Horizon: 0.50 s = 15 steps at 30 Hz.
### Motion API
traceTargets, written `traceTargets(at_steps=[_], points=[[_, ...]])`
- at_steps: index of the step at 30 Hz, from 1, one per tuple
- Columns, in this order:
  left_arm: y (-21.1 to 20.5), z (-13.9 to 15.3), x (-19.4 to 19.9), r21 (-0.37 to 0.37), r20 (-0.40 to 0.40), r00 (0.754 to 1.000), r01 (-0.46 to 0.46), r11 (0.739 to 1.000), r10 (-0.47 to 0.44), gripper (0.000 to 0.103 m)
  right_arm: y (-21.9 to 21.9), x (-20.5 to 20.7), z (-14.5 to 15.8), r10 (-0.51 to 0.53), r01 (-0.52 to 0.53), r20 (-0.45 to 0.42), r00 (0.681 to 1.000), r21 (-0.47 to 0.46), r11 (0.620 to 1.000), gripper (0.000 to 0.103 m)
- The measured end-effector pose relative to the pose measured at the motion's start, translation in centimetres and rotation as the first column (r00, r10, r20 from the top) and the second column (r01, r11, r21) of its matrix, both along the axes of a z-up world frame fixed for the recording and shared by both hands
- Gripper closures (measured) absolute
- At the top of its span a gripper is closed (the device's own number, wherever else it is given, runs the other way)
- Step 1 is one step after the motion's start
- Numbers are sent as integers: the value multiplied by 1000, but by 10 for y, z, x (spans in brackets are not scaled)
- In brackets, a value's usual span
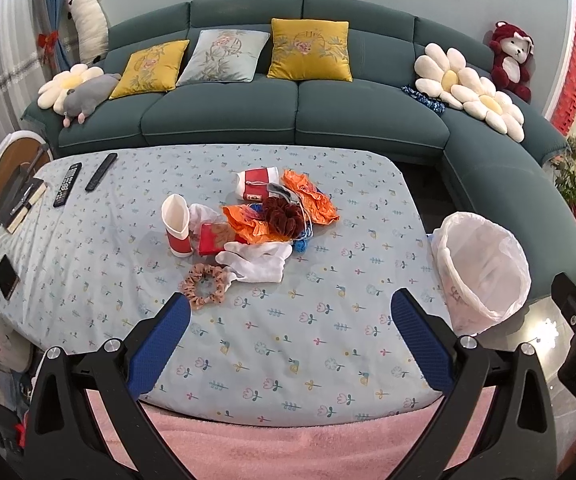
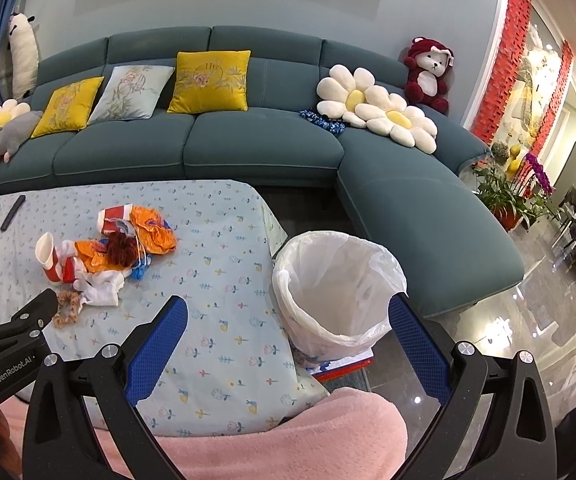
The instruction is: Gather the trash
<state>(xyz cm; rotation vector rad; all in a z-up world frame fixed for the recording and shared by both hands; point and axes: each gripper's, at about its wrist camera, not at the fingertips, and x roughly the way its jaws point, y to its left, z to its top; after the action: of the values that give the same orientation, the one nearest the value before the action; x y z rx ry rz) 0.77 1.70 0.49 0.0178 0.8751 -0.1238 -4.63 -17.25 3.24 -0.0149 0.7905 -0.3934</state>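
Note:
A pile of trash lies mid-table: an upright red-and-white paper cup (image 1: 177,226), a tipped cup (image 1: 257,184), orange wrappers (image 1: 308,196), a red packet (image 1: 215,238), white gloves (image 1: 255,260), a dark red scrunchie (image 1: 285,216) and a tan scrunchie (image 1: 205,286). The pile also shows in the right wrist view (image 2: 103,252). A white-lined trash bin (image 1: 484,264) (image 2: 338,292) stands off the table's right edge. My left gripper (image 1: 288,312) is open and empty, above the table's near part, short of the pile. My right gripper (image 2: 288,316) is open and empty, near the bin.
Two remotes (image 1: 67,184), books (image 1: 15,204) and a phone (image 1: 6,276) lie at the table's left. A teal sofa (image 1: 288,120) with cushions and plush toys stands behind. A pink blanket (image 1: 288,448) is at the near edge. Potted plants (image 2: 504,196) stand at right.

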Motion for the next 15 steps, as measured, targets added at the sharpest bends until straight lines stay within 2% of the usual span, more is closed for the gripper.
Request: traceTargets(at_steps=[15], points=[[27, -7, 5, -35, 3, 1000, -2, 999, 2, 7, 40, 15, -4, 54, -54, 2, 999, -30, 998, 7]])
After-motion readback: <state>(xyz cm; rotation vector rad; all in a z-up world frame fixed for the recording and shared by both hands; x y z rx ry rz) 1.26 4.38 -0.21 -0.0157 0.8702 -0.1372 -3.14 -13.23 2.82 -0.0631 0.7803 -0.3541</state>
